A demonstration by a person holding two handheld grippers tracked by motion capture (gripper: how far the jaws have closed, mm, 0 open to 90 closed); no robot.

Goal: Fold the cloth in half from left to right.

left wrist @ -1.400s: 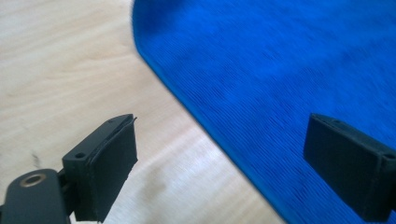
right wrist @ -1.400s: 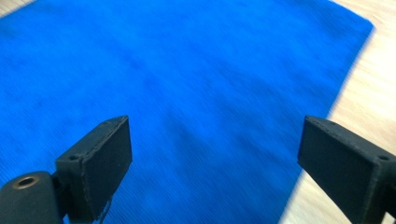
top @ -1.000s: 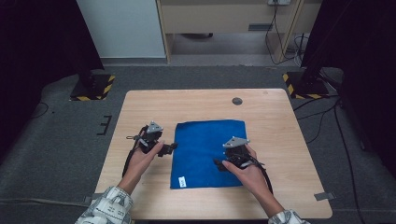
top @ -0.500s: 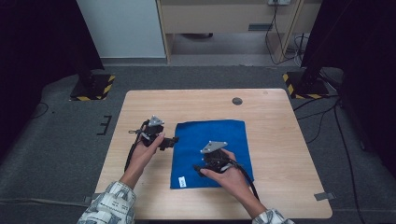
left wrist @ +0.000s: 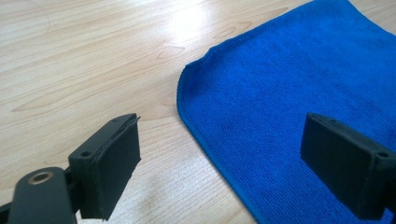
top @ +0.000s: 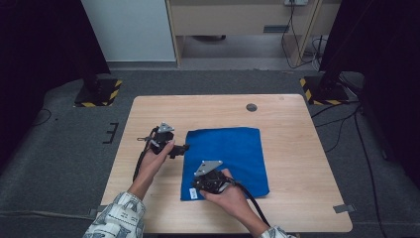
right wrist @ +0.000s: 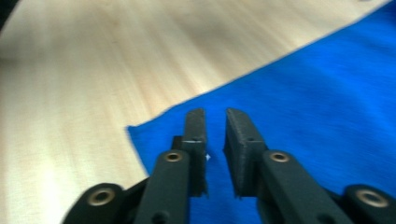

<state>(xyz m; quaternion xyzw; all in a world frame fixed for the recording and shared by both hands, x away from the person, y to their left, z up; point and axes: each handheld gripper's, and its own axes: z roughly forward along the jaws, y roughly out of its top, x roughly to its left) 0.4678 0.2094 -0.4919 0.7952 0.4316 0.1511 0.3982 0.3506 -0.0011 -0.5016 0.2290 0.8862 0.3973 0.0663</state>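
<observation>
Blue microfibre cloth (top: pixel 228 158) lies flat near centre of wooden table (top: pixel 297 148), white tag (top: pixel 193 193) at its near-left corner. L gripper (top: pixel 184 148) sits at cloth's left edge nr far-left corner, jaws spread wide, one over bare wood, other over cloth. R gripper (top: pixel 197 187) hangs over near-left corner by the tag, jaws almost together w/ a slim gap, gripping nothing. Bare wood on all sides; small dark round cap (top: pixel 251 107) far side.

blue cloth (right wrist: pixel 303 93) blurred, cut off at right edge, white tag (top: pixel 193 193) unreadable
</observation>
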